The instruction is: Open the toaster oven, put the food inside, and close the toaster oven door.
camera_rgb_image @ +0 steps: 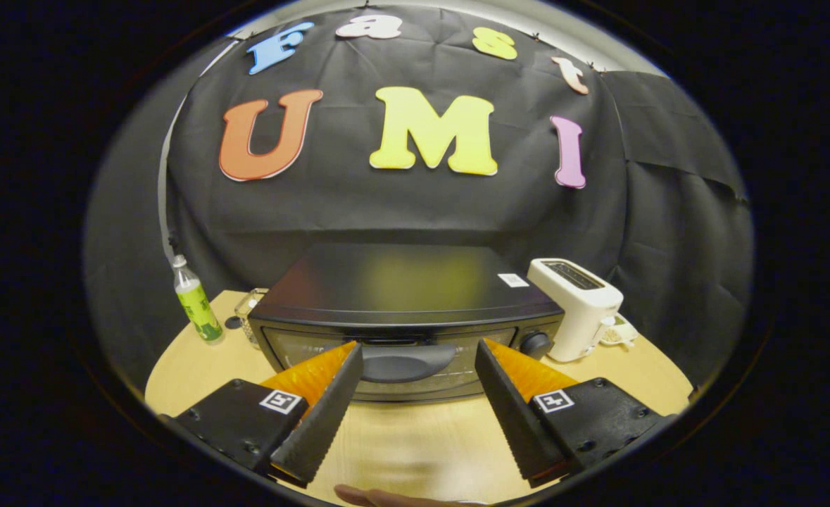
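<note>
A black toaster oven (404,292) stands on the round wooden table (415,436), its glass door shut. The door's dark curved handle (407,360) runs along the top of the door, just ahead of my fingers and between them. My gripper (418,355) is open, nothing between its fingers, its tips close to the door front. A control knob (535,343) sits at the oven's right side. A fingertip of a person (386,497) shows at the table's near edge below the gripper.
A white slot toaster (578,306) stands right of the oven, with a small white item (619,332) beside it. A green-labelled bottle (196,301) and a clear glass (249,313) stand to the oven's left. Bare tabletop lies under my fingers.
</note>
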`<state>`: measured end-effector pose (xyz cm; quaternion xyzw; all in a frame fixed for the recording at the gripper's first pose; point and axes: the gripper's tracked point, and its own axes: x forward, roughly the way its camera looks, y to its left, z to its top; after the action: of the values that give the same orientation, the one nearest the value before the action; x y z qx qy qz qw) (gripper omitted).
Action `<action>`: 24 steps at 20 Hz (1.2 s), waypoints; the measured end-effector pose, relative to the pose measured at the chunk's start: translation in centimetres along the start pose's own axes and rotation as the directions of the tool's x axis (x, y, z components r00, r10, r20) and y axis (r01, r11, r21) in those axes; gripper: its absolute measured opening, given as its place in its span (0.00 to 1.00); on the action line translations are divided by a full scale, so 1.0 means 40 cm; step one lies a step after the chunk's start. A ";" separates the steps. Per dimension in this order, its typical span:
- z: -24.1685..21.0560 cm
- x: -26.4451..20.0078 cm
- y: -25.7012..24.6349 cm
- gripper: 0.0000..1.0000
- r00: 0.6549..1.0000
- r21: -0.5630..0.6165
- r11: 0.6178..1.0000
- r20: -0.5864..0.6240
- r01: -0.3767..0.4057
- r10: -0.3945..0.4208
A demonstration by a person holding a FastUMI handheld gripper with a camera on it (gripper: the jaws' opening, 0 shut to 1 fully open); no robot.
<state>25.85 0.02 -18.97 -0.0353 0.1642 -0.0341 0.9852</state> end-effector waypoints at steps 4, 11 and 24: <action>0.024 0.030 0.012 1.00 1.000 -0.028 1.000 0.014 0.006 -0.006; 0.023 0.076 0.038 1.00 0.996 -0.027 0.998 -0.061 -0.065 0.063; -0.033 0.007 0.015 1.00 0.993 0.019 0.996 -0.079 -0.090 0.091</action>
<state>25.71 0.53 -20.37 -0.0188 0.2047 0.0079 0.9786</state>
